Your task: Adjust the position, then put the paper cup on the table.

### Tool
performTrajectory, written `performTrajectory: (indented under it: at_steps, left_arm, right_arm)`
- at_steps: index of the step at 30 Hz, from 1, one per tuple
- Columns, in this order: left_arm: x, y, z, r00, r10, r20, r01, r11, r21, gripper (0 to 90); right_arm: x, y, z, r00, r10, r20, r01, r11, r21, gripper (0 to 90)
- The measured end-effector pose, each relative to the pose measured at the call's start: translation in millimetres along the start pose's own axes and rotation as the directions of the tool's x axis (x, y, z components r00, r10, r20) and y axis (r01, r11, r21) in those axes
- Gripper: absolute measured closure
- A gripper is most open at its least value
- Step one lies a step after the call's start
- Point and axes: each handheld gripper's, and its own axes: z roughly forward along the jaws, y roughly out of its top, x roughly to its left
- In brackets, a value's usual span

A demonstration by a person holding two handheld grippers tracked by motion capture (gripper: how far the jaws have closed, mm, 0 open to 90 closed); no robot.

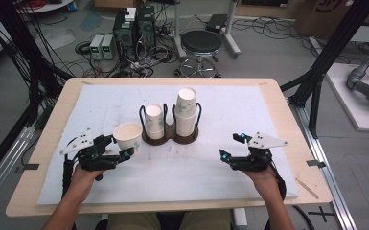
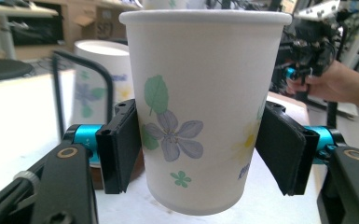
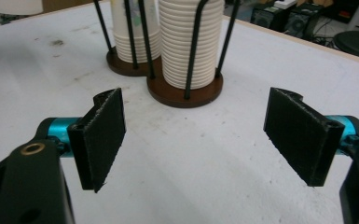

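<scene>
White paper cup with purple flower print.

A white paper cup with printed flowers stands upright and open-topped, at nine o'clock from the cup holder, just beside it.

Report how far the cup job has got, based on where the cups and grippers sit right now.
Done: one paper cup is out of the rack, held between the left gripper pads. In hand: that cup, just left of the rack. Left: two stacks remain racked; the right gripper is open and empty.
</scene>
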Motion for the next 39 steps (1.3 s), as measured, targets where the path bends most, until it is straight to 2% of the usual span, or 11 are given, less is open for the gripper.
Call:
performTrajectory:
  at_steps: [2,5,7,12,18,25,33,39]
  left_arm:
    - [1.4,-2.3,-3.9,0.9998,-0.007,-0.017,0.006,0.9994,-0.034,33.8]
    - [2.9,-5.5,-8.3,0.9989,0.006,-0.047,-0.008,0.9992,-0.038,33.8]
    - [3.1,-8.4,-10.4,0.9989,0.015,-0.044,-0.017,0.9982,-0.057,33.1]
    - [4.4,-10.7,-11.2,0.9972,0.050,-0.056,-0.053,0.9973,-0.051,32.6]
    - [7.8,-10.8,-16.1,0.9957,0.044,-0.082,-0.049,0.9971,-0.058,32.4]
    - [9.5,-10.7,-22.6,0.9891,0.054,-0.137,-0.061,0.9968,-0.052,32.0]
    - [18.4,-11.6,-26.7,0.9808,0.054,-0.187,-0.069,0.9948,-0.074,32.0]
    - [29.0,-12.2,-23.2,0.9745,0.065,-0.215,-0.080,0.9946,-0.066,32.0]
  right_arm:
    - [-1.0,-3.0,-0.5,0.9998,0.002,0.018,-0.002,1.000,0.000,21.4]
    - [0.0,-5.1,-0.5,0.9996,0.001,0.028,-0.001,1.000,0.005,21.4]
    - [1.5,-5.4,-0.2,0.9993,-0.008,0.036,0.008,1.000,0.012,21.4]
    - [0.6,-6.5,-1.0,0.9986,-0.004,0.053,0.004,1.000,0.001,21.5]
    - [-0.2,-6.1,-2.1,0.9977,0.005,0.067,-0.004,1.000,-0.013,21.5]
    - [2.6,-5.3,-1.3,0.9986,-0.011,0.052,0.012,1.000,-0.013,21.5]
    - [2.6,-5.9,0.1,0.9988,-0.004,0.049,0.005,1.000,-0.007,21.5]
    - [2.9,-6.4,-1.4,0.9989,-0.009,0.046,0.009,1.000,-0.008,21.5]
